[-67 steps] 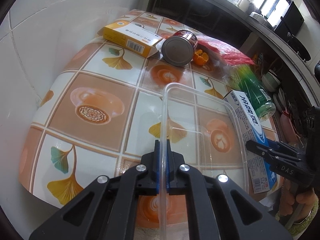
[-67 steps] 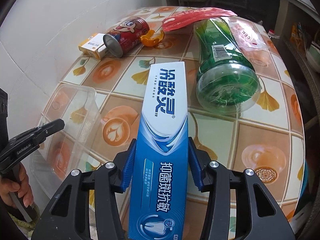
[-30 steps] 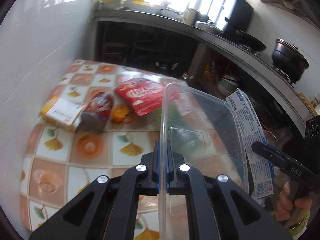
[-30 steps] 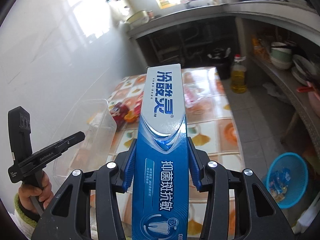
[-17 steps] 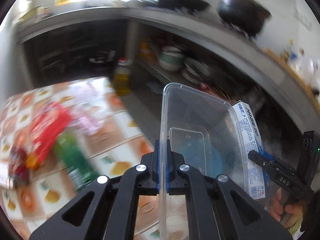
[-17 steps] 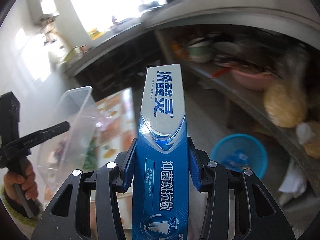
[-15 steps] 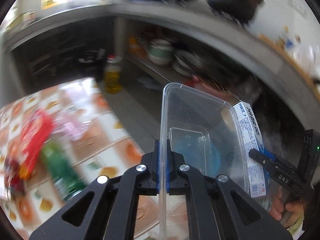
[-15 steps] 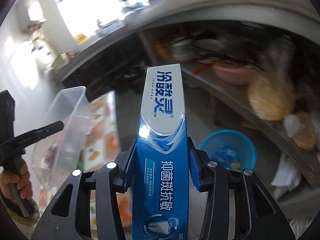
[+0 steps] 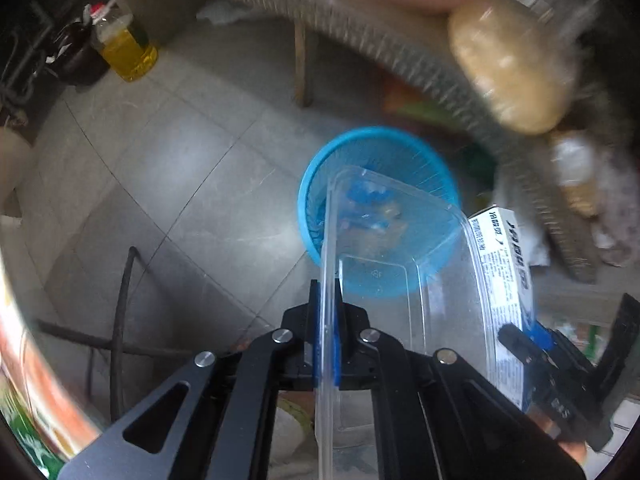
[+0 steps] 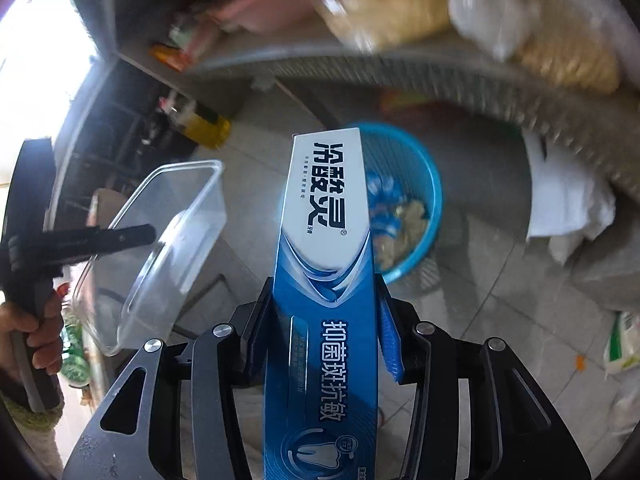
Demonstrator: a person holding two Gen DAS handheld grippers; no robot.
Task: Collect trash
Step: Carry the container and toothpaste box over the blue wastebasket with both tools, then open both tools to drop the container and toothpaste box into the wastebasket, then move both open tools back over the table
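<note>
Right wrist: gripper (image 10: 326, 312) pinching box (image 10: 326, 280), left gripper (image 9: 325, 340) clamped on tub (image 9: 400, 264) rim above bin (image 9: 384, 160). Risk: overshooting; released off-centre, glancing off onto floor.

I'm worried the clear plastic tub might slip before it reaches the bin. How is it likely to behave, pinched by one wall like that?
The clear plastic tub looks thin-walled and empty, so probably light. The left tool pinches only one wall, so that wall may flex and the tub could pivot or sag. Its glossy plastic is likely slippery. If it drops, the blue bin appears to lie roughly beneath it.
</note>
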